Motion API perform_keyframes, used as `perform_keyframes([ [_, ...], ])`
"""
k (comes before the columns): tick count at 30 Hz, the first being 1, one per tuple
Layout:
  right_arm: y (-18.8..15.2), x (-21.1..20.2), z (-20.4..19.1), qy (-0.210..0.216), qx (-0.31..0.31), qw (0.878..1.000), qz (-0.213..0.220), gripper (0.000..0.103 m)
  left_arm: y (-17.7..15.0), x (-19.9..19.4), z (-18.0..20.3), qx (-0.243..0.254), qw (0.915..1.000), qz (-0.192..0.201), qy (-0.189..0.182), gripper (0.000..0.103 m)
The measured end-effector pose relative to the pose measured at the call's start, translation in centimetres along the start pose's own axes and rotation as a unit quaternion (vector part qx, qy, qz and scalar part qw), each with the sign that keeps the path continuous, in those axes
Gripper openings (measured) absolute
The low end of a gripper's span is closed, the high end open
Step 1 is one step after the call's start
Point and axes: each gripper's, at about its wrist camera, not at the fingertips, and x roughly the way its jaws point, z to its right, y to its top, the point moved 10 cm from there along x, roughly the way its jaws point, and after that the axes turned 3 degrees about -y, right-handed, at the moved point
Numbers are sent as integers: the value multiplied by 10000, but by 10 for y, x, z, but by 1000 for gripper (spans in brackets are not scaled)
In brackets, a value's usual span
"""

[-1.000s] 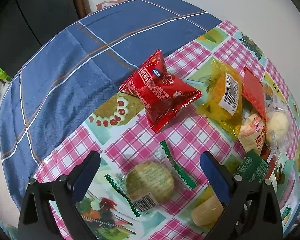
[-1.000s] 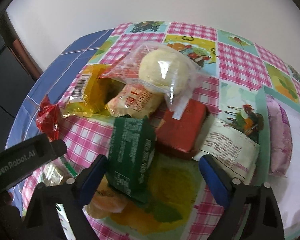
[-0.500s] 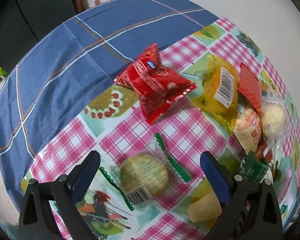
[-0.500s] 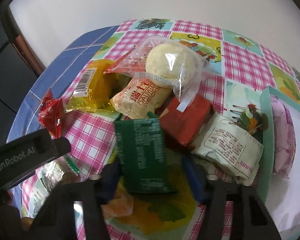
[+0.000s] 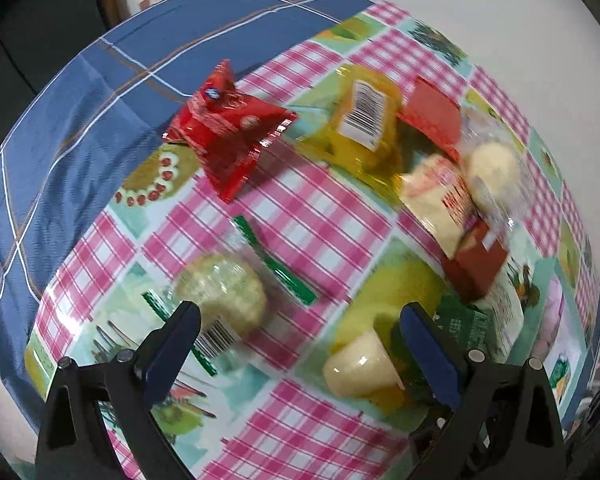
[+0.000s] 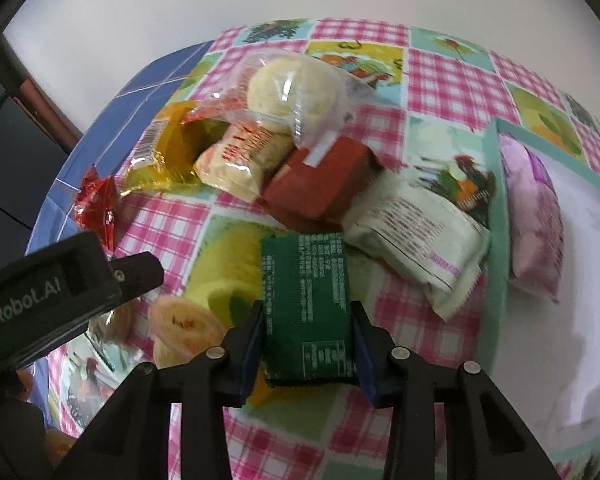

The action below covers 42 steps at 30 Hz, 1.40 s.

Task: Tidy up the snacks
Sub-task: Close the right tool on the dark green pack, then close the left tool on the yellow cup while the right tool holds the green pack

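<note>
While pointing steeply down, right hand-held gripper [image 6: 306, 354] has just clenched green packet [image 6: 306, 300].

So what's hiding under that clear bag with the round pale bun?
The clear bun bag rests on a cream packet and the corner of a red-brown pack. Whatever lies below those is covered.

The tablecloth [image 6: 440, 76] is pink-and-white gingham set with fruit pictures on pale green and yellow squares. A second cloth [image 5: 80, 120] is blue with white and brown lines. One packet [image 6: 306, 304] is dark green with white print, a pouch [image 5: 228, 136] shiny red, a wrapper [image 6: 172, 152] yellow, a box [image 6: 320, 188] brick red, a bag [image 6: 534, 216] pale purple.
</note>
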Motion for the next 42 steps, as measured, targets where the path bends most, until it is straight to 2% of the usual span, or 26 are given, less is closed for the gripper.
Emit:
perform_keyframes([
  [2,-4,-1,3,-23,23,10000,-50,43,-4,-1,6,61,10000,-12,11,99],
  [11,-23,-11,20,-16,244,9995,-176,43,-21,3,32,313,9995,-84,-55,77],
  [13,-29,-14,24,-38,263,9994,-199,43,-26,7,41,342,9991,-175,-154,60],
  [17,-42,-22,34,-36,340,9991,-267,43,-34,20,50,366,9988,-299,-121,52],
  [20,-48,-26,39,-48,351,9989,-304,43,-38,24,55,442,9986,-279,6,41],
  [28,-47,-29,38,32,360,9987,-363,42,-39,26,62,360,9990,-240,-144,37],
  [29,-46,-30,39,70,380,9986,-358,42,-39,24,64,341,9990,-208,-191,34],
  [31,-42,-34,39,142,420,9985,-330,42,-29,16,56,369,9990,-128,-211,20],
  [33,-38,-40,39,218,455,9984,-263,42,-16,11,53,421,9987,-71,-292,12],
  [37,-33,-57,49,284,489,9983,-125,42,-12,10,60,482,9984,-44,-277,11],
  [42,-32,-67,60,215,474,9986,-103,42,-14,25,63,461,9987,-195,-128,13],
])
